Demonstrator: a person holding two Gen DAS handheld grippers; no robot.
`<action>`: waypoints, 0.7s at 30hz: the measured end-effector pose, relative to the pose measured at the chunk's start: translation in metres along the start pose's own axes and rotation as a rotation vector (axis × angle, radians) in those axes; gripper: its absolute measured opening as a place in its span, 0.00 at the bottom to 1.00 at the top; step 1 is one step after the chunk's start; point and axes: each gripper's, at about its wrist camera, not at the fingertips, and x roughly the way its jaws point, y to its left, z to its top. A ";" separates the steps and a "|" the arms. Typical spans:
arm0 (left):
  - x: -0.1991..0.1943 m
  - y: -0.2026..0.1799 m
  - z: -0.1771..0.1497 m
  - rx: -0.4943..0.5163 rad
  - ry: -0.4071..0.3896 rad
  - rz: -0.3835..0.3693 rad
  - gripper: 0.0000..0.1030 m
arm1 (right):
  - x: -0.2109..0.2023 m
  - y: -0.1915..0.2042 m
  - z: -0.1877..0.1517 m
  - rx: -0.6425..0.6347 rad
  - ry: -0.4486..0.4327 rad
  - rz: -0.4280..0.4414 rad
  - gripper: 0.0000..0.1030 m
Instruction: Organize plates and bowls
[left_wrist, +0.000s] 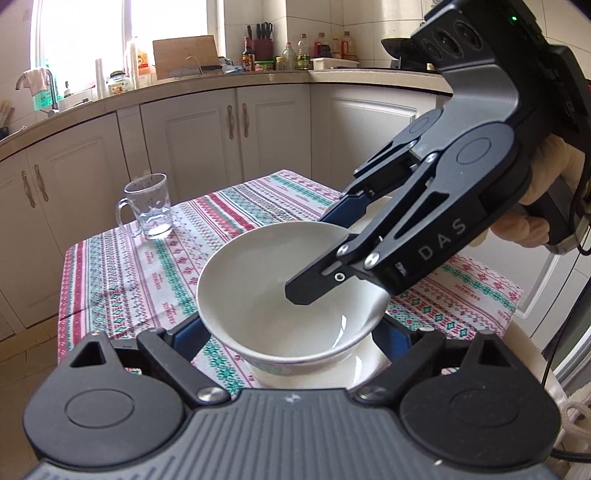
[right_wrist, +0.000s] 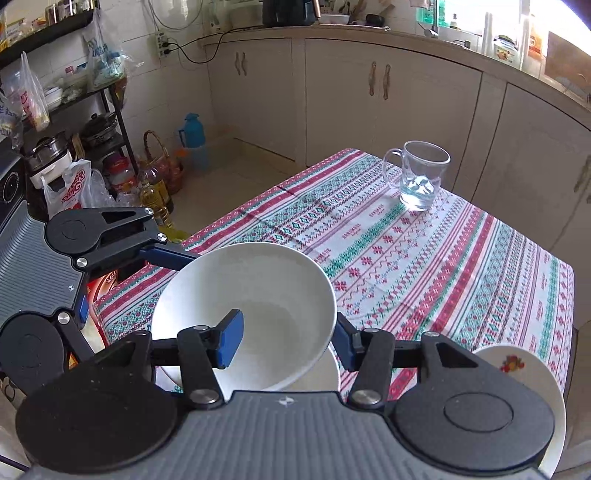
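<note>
A white bowl (left_wrist: 280, 291) (right_wrist: 255, 295) is held tilted just above a white plate (left_wrist: 369, 363) (right_wrist: 321, 373) at the near edge of the table. My right gripper (right_wrist: 288, 343) (left_wrist: 325, 258) straddles the bowl's rim, one finger (right_wrist: 231, 341) inside and one outside; the pads stand wide apart and do not pinch the wall. My left gripper (left_wrist: 291, 332) spans the bowl's lower body, its fingertips hidden behind the bowl; one left finger (right_wrist: 166, 256) shows against the bowl's far side. Whether it squeezes the bowl is unclear.
A glass mug (left_wrist: 149, 206) (right_wrist: 419, 177) stands at the table's far corner on the striped tablecloth (right_wrist: 424, 266). Another white plate with a fruit print (right_wrist: 524, 384) sits at the near right edge. Kitchen cabinets (left_wrist: 207, 136) lie beyond; bottles and bags crowd the floor (right_wrist: 122, 177).
</note>
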 end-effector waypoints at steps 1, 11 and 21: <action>0.001 -0.002 -0.001 0.002 0.003 -0.002 0.90 | -0.001 -0.001 -0.003 0.005 0.000 -0.002 0.56; 0.007 -0.009 -0.007 -0.008 0.027 -0.016 0.90 | 0.003 -0.008 -0.022 0.047 0.003 0.003 0.56; 0.012 -0.010 -0.009 -0.022 0.042 -0.026 0.90 | 0.008 -0.008 -0.027 0.058 0.006 0.004 0.56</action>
